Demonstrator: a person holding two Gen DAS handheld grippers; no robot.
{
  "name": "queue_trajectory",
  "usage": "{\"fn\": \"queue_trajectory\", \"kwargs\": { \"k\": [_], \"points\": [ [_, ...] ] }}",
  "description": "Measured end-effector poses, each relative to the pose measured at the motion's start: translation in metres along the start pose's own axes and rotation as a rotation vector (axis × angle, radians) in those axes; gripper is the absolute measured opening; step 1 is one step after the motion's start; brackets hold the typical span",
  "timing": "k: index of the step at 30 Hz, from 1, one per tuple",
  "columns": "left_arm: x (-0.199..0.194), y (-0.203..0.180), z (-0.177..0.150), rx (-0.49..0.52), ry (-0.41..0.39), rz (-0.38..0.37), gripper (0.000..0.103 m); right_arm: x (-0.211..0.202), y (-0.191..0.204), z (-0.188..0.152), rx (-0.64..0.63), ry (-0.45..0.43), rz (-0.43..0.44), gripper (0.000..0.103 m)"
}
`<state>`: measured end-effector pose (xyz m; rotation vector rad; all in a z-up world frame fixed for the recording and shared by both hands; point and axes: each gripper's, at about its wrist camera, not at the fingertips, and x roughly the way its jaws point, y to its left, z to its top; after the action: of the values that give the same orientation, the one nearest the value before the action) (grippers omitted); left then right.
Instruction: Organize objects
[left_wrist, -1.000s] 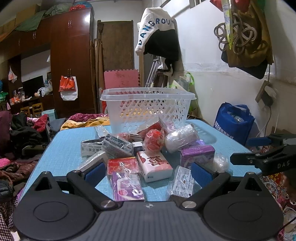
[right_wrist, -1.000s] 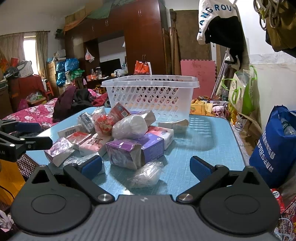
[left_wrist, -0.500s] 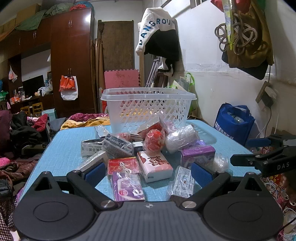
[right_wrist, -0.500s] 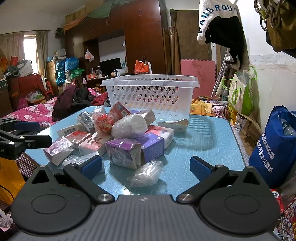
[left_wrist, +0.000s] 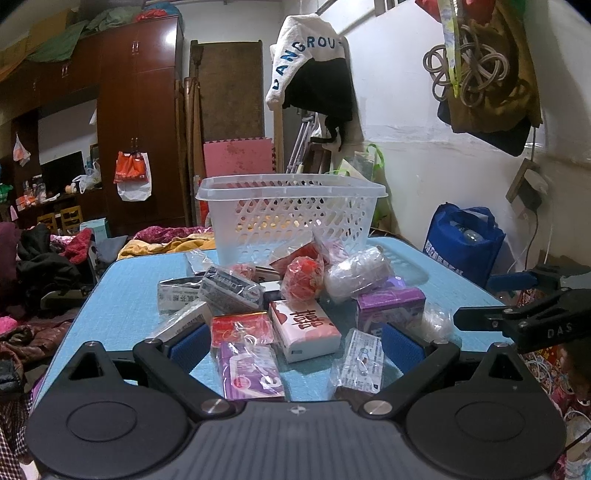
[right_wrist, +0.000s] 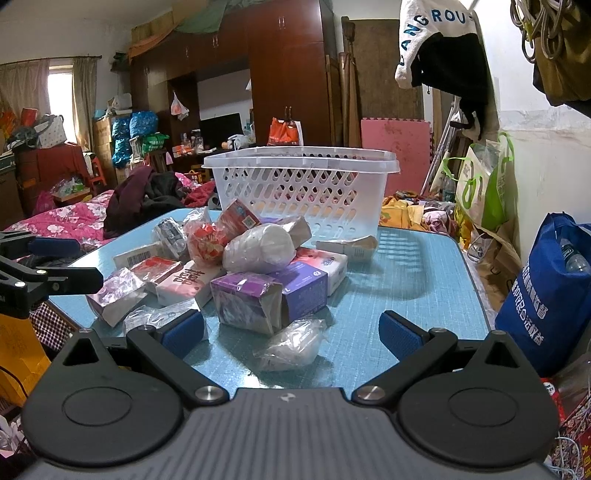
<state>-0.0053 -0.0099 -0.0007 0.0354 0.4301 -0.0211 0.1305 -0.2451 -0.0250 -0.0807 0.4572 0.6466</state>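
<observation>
A pile of small packets lies on the blue table (left_wrist: 122, 317), in front of a white lattice basket (left_wrist: 291, 218) that also shows in the right wrist view as basket (right_wrist: 303, 188). My left gripper (left_wrist: 295, 345) is open at the table's near edge, a purple packet (left_wrist: 251, 369) and a white-and-red tissue pack (left_wrist: 306, 328) lying between its fingers. My right gripper (right_wrist: 293, 332) is open too, with a clear plastic bag (right_wrist: 291, 345) on the table between its fingers and a purple box (right_wrist: 269, 295) just beyond. Each gripper appears at the edge of the other's view.
A blue shopping bag (right_wrist: 554, 295) stands off the table's right side. Clothes and bags hang on the white wall (left_wrist: 424, 147) to the right. A dark wardrobe (left_wrist: 136, 129) and cluttered bedding (right_wrist: 74, 218) lie behind and to the left. Bare blue tabletop (right_wrist: 424, 273) runs right of the pile.
</observation>
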Motion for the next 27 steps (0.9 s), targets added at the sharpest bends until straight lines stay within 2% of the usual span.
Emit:
{"fn": "queue_trajectory", "kwargs": {
  "k": [27],
  "points": [
    [0.0008,0.0000,-0.0012,0.001,-0.003,0.001,0.100,-0.0001,-0.0016,0.0002,0.001,-0.001,-0.001,0.103]
  ]
}}
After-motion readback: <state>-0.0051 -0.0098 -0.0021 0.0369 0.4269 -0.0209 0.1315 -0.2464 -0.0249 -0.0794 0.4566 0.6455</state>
